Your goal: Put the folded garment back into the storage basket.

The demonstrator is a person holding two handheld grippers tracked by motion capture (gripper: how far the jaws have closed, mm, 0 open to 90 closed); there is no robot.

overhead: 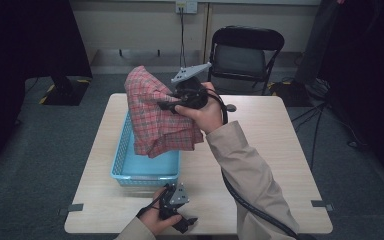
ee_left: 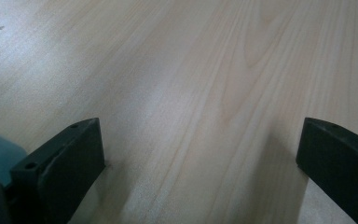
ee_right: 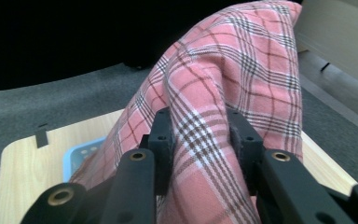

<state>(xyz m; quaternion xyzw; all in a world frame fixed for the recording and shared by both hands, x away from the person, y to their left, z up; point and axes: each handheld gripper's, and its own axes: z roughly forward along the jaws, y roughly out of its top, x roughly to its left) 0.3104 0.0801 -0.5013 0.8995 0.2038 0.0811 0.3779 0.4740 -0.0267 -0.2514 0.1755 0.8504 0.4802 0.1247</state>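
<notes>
Your right claw [ee_right: 200, 140] clamped on cloth [overhead: 155, 112]; cloth hangs below claw over basket [overhead: 122, 170]. Your left claw [ee_left: 200, 154] jaws apart, nothing between, low over table [ee_left: 205, 70], basket beside it.

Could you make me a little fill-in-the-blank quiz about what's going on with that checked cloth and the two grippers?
1. The right gripper is shut on a pink plaid ____.
2. The cloth hangs above a ____ basket.
3. The left gripper has its jaws ____, with nothing between them.
4. The basket sits on a wooden ____.

Missing words: cloth; blue; open; table
</notes>
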